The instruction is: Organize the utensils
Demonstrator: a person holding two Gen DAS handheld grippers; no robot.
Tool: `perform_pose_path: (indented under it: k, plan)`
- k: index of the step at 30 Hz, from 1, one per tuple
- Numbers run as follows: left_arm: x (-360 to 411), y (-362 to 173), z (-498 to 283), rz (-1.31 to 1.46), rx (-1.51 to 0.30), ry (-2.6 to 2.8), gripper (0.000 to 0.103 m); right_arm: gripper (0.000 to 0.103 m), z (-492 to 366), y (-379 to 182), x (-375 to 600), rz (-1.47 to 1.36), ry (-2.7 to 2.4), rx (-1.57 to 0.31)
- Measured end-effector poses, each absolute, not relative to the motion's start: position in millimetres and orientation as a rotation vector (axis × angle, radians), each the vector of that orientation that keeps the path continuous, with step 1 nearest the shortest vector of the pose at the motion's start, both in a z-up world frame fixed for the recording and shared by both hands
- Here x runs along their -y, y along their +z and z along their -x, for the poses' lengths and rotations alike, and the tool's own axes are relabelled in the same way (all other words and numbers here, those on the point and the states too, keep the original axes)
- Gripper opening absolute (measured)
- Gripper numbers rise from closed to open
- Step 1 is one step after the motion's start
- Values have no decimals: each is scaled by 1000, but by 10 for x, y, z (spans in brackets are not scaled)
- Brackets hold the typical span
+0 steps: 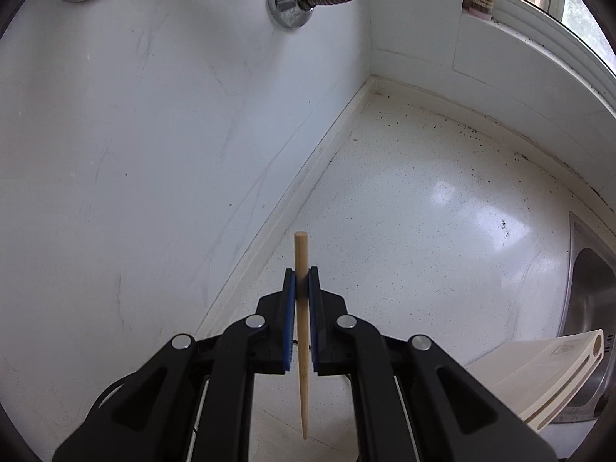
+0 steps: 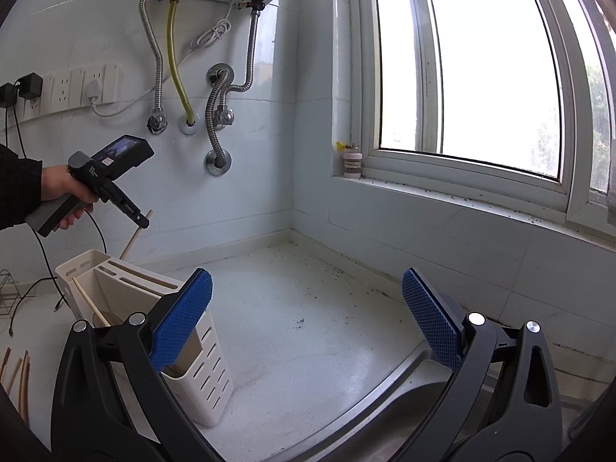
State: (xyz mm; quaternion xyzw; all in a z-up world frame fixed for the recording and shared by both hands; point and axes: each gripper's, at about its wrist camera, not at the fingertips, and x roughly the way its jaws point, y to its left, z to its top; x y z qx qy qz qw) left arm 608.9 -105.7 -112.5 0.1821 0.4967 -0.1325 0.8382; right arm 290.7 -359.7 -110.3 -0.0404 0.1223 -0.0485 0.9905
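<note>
My left gripper point(image 1: 302, 281) is shut on a wooden chopstick point(image 1: 301, 308), held upright above the white counter. In the right wrist view the left gripper point(image 2: 143, 220) holds that chopstick point(image 2: 133, 239) just above the back of a cream utensil holder point(image 2: 200, 362). One chopstick point(image 2: 90, 304) leans inside the holder. Several more chopsticks point(image 2: 17, 381) lie on the counter at the far left. My right gripper point(image 2: 308, 315) is open and empty, low over the counter to the right of the holder.
A steel sink point(image 2: 408, 396) lies below the right gripper; its rim point(image 1: 585, 308) and the holder's corner point(image 1: 546, 377) show at the right of the left wrist view. Wall pipes point(image 2: 217, 115), a wall corner and a windowsill with a small jar point(image 2: 352, 161) stand behind.
</note>
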Motion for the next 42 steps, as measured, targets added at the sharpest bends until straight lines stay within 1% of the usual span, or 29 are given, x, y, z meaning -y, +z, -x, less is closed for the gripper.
perform_pose_path:
  k: [15, 24, 28, 35, 42]
  plan:
    - [1123, -241, -5746, -299, -826, -277, 6, 94, -2656, -854, 3558, 104, -118, -193]
    - [1068, 496, -5309, -223, -681, -337, 6, 94, -2415, -734, 3471, 117, -113, -178]
    - [1079, 720, -5106, -209, -626, -362, 6, 94, -2351, -653, 3483, 74, -102, -173]
    - [990, 837, -4823, -123, -595, -413, 6, 94, -2225, -550, 3460, 74, -106, -142]
    - [842, 560, -4697, -26, -612, -413, 6, 94, -2132, -524, 3473, 83, -113, -160]
